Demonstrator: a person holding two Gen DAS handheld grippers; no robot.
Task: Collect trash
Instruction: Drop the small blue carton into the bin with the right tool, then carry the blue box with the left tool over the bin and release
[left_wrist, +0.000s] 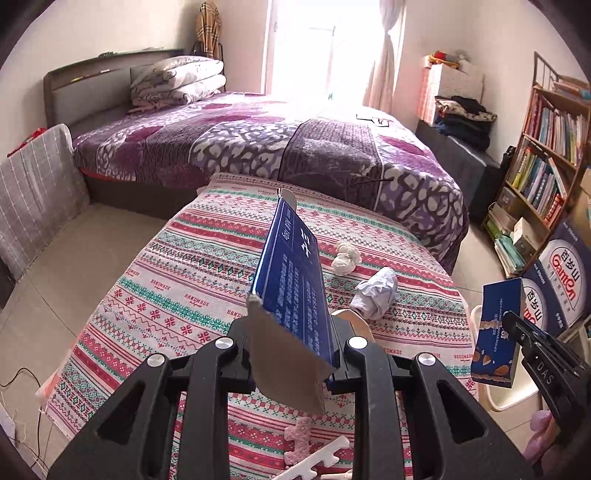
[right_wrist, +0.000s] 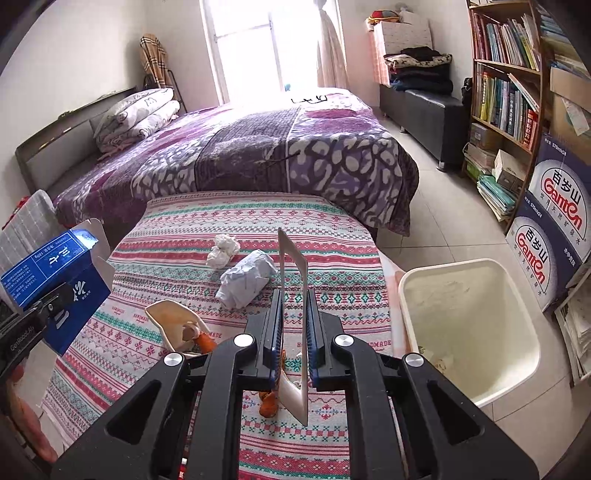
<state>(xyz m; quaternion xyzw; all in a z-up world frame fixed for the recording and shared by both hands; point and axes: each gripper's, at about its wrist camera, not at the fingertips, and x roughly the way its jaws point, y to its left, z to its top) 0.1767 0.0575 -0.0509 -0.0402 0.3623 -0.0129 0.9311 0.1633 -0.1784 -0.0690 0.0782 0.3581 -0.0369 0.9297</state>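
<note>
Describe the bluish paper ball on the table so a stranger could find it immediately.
Start at the striped cloth on the table before the purple bed. Two crumpled wads lie mid-cloth. The bluish paper ball is the larger, nearer one, pale blue-grey, beside the smaller white wad.

i see a flattened dark blue carton (left_wrist: 291, 280) held up on edge, a blue biscuit box (left_wrist: 496, 332) lifted too, two crumpled paper wads (right_wrist: 236, 266) on the striped cloth, and the cream bin (right_wrist: 469, 328) open on the floor.

Both wrist cameras look down along their jaws, sharing the striped cloth (left_wrist: 207, 280) and bed (right_wrist: 258, 147).
</note>
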